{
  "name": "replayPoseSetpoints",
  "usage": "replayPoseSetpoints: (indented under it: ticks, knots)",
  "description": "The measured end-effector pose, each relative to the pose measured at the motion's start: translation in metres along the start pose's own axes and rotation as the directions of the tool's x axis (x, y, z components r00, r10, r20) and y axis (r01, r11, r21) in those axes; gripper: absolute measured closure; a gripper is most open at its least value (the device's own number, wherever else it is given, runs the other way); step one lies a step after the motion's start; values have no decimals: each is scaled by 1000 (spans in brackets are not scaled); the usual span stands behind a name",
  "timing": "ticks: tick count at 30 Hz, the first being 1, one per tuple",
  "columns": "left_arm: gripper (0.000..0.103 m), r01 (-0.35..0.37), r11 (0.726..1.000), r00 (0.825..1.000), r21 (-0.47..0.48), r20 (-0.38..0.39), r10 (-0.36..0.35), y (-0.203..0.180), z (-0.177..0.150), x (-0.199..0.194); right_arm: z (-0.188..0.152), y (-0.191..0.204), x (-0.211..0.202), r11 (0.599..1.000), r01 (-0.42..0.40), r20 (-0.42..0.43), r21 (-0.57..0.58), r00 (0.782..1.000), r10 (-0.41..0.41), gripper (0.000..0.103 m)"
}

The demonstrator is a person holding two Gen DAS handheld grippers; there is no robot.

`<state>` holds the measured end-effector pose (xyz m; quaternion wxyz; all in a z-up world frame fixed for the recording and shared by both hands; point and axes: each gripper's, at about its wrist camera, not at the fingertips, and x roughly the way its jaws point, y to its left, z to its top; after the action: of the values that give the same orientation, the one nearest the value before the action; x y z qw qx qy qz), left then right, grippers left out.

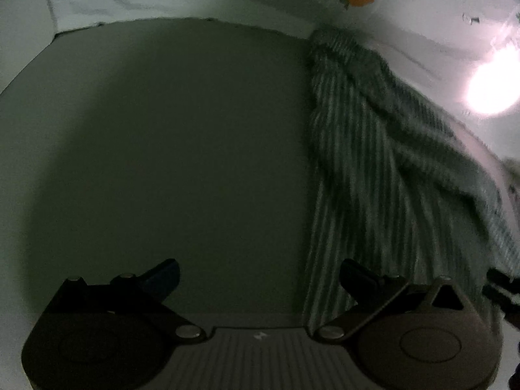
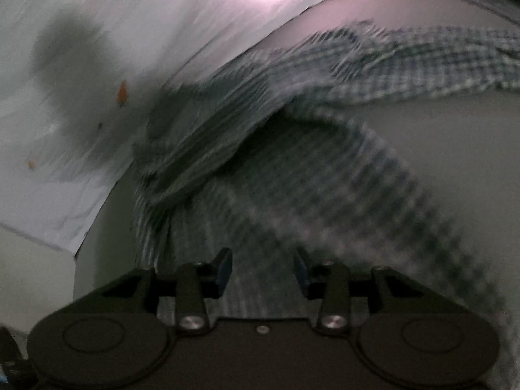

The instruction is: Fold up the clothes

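Your left gripper [image 1: 258, 279] sits right at the bottom of the left wrist view, jaws spread wide with nothing between them, just bare dark tabletop [image 1: 162, 146] underneath. No readable writing anywhere, only a small pale mark on the gripper body that's too tiny to make out. Off to the right of your fingers, the checked shirt [image 1: 373, 162] runs in a rumpled strip from the table's far edge down toward the camera, passing just behind the right finger. Past the table there's a white cloth [image 1: 406, 6] with a little orange carrot print [image 1: 359, 0] and a bright glare spot.

Over in the right wrist view, your right gripper [image 2: 263, 271] is partly open, pads clear of the fabric, with the checked shirt [image 2: 292, 178] lying right below and ahead of the gap. It's bunched and blurry, one part stretching away to the upper right across the table [image 2: 438, 130]. Nothing is pinched. No labels here either.
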<state>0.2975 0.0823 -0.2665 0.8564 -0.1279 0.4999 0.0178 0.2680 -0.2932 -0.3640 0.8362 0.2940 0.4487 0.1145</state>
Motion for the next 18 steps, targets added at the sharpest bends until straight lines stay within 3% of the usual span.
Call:
replayPoseSetpoints:
  ticks: [6,9,12,15,17,18]
  knots:
    - [0,74,997,996,-15,49,-73,-31,93,36,57,-29,18,989,45,101,139,993,-59,57]
    - [0,129,992,990,-14,62,-128,-50,145,58,96,-44,22,978,64,179,196,979,-100,54]
    - [0,159,987,986,-17,46,-158,-73,196,88,134,-56,33,966,136,201,219,963,-181,52]
    - [4,150,989,989,-20,12,-149,-90,233,122,166,-65,53,958,222,185,184,949,-255,51]
    - [14,137,990,990,-25,-18,-137,-101,248,145,177,-69,65,950,266,176,164,940,-294,50]
    - [17,133,991,990,-30,-32,-134,-104,252,155,180,-68,66,956,251,206,153,938,-279,40]
